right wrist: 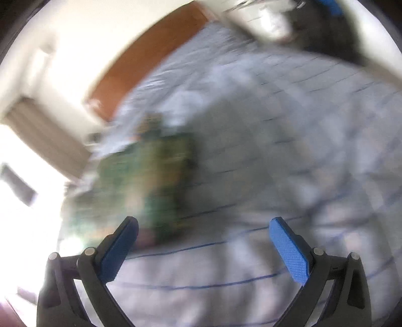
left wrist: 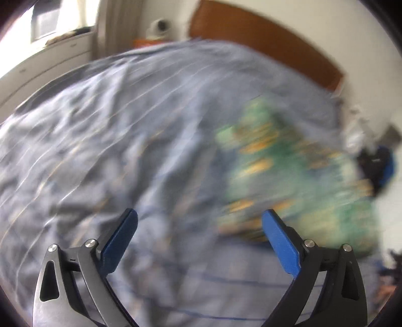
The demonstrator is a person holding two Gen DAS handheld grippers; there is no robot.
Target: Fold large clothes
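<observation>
A green garment with orange patterns (left wrist: 289, 181) lies on the bed's blue-grey striped cover (left wrist: 113, 130), to the right of my left gripper (left wrist: 199, 218). The left gripper is open and empty above the cover. In the right wrist view the same green garment (right wrist: 150, 181) lies ahead and left of my right gripper (right wrist: 203, 226), which is open and empty above the cover (right wrist: 289, 151). Both views are motion-blurred. The other gripper shows at the left wrist view's right edge (left wrist: 379, 168) and at the top right of the right wrist view (right wrist: 324, 17).
A brown wooden headboard (left wrist: 263, 37) stands at the far end of the bed, also in the right wrist view (right wrist: 140, 65). A white dresser (left wrist: 50, 63) stands at the far left under a window. A white fan-like object (left wrist: 158, 27) stands beside the bed.
</observation>
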